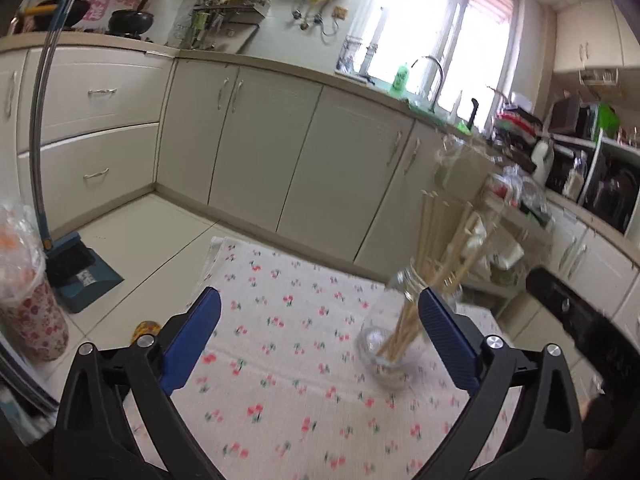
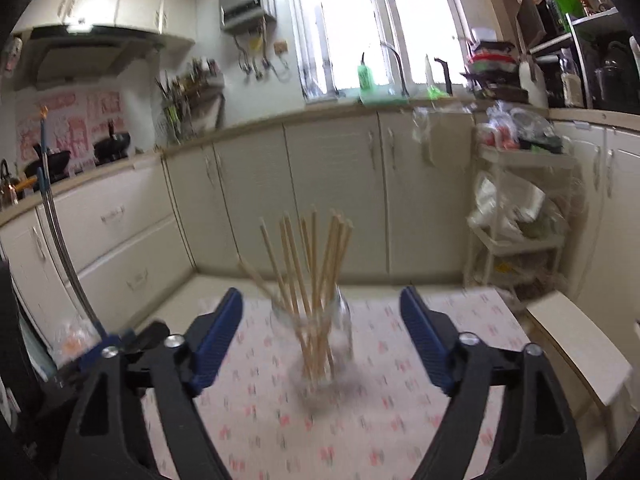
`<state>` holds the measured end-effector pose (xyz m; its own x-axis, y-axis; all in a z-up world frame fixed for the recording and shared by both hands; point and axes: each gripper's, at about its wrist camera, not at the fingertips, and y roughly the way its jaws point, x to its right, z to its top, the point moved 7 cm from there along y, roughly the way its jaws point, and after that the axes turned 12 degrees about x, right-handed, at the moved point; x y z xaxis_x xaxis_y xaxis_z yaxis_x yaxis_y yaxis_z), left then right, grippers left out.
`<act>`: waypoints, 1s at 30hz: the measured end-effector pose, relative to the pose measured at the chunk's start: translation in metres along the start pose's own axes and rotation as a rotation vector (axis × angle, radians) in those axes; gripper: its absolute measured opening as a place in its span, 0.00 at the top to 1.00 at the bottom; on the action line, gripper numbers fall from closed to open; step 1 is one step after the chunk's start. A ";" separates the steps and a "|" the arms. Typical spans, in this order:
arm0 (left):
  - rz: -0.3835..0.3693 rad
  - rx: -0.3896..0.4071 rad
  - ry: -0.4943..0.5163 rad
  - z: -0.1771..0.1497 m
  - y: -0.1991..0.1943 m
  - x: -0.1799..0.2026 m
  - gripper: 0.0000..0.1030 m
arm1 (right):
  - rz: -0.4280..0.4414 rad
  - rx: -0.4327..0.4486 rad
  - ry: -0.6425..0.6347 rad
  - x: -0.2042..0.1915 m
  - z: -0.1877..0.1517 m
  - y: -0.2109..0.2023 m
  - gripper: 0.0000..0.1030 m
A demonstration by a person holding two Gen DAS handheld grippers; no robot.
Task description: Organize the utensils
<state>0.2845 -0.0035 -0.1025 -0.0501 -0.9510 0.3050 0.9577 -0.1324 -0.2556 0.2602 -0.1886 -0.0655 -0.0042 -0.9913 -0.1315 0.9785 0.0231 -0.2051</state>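
Observation:
A clear glass jar (image 2: 320,344) stands on the cherry-print tablecloth (image 2: 380,432) with several wooden chopsticks (image 2: 316,264) upright in it. My right gripper (image 2: 322,324) is open, its blue pads wide on either side of the jar and not touching it. In the left wrist view the same jar (image 1: 386,350) looks tilted, with its chopsticks (image 1: 440,248) fanning up to the right. My left gripper (image 1: 320,320) is open too; the jar sits just inside its right pad, apart from it, with nothing gripped.
A blue dustpan and broom (image 1: 76,272) lean by the cabinets at left. A floral cup (image 1: 28,312) wrapped in plastic stands at the left edge. A white wire cart (image 2: 516,216) of bags stands to the right, and a white stool (image 2: 580,344) beside the table.

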 end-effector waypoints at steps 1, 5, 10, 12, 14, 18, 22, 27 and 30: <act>0.001 -0.018 0.019 0.000 -0.009 0.002 0.08 | -0.025 -0.048 -0.007 0.000 -0.006 -0.014 0.15; 0.011 -0.095 0.123 0.003 -0.055 0.008 0.08 | -0.098 -0.198 0.006 0.006 -0.031 -0.064 0.08; 0.037 -0.154 0.211 0.008 -0.121 0.009 0.08 | -0.143 -0.304 0.075 0.008 -0.051 -0.133 0.07; 0.044 -0.176 0.224 0.009 -0.151 0.011 0.08 | -0.146 -0.333 0.077 0.003 -0.054 -0.162 0.07; 0.044 -0.197 0.230 0.008 -0.175 0.013 0.08 | -0.144 -0.347 0.075 -0.001 -0.052 -0.187 0.07; 0.042 -0.215 0.246 0.006 -0.228 0.019 0.08 | -0.138 -0.370 0.079 -0.014 -0.046 -0.234 0.07; 0.065 -0.245 0.281 0.003 -0.272 0.023 0.08 | -0.130 -0.365 0.106 -0.027 -0.040 -0.284 0.07; 0.084 -0.203 0.243 0.013 -0.329 0.013 0.08 | -0.118 -0.353 0.091 -0.037 -0.039 -0.326 0.07; 0.076 -0.190 0.252 0.014 -0.352 0.014 0.07 | -0.128 -0.326 0.128 -0.034 -0.032 -0.340 0.07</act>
<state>-0.0489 0.0340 0.0048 -0.0720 -0.9963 0.0477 0.8925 -0.0857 -0.4427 -0.0790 -0.1589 -0.0228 -0.1679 -0.9651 -0.2010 0.8512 -0.0391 -0.5234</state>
